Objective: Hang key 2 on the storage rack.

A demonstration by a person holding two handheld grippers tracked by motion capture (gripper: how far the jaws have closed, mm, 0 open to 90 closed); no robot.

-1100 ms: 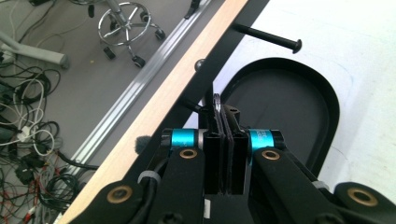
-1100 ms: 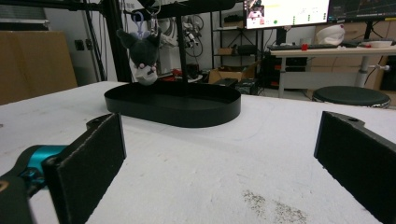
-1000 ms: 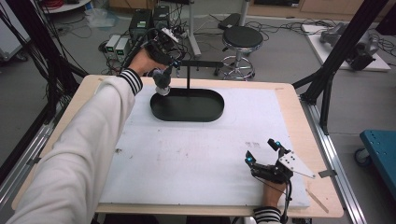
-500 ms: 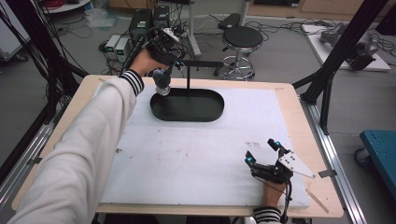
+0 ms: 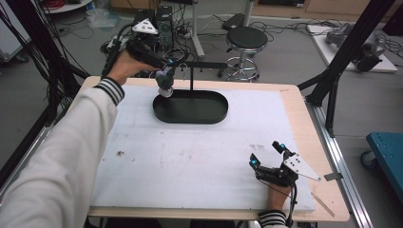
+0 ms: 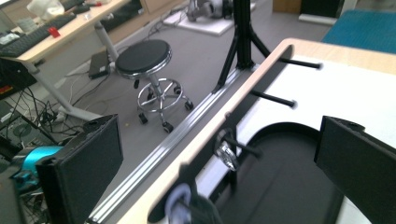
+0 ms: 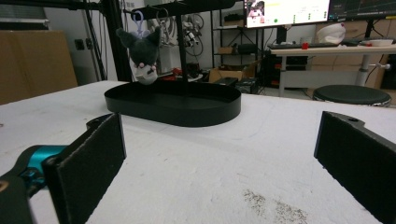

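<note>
A small dark grey plush toy [image 5: 165,81] with a white face hangs by its ring from the left end of a black stand's crossbar [image 5: 202,64], over a black oval tray [image 5: 190,108]. My left gripper [image 5: 167,64] is held at the table's far left edge, open, just above and behind the toy. In the left gripper view its jaws stand wide apart around the bar, with a metal ring [image 6: 226,152] on a peg and the blurred toy [image 6: 187,210] below. My right gripper [image 5: 265,153] rests open on the white mat at the front right. The right gripper view faces the toy [image 7: 142,56] and the tray [image 7: 173,105].
A white mat [image 5: 190,156] covers most of the wooden table [image 5: 299,118]. The crossbar carries several short pegs [image 6: 275,98]. A black stool [image 5: 244,40] stands on the floor beyond the far edge, among cables and black frame posts [image 5: 342,61].
My left gripper has drawn back slightly to the left, away from the crossbar. The toy hangs in the same place. The right gripper has not moved.
</note>
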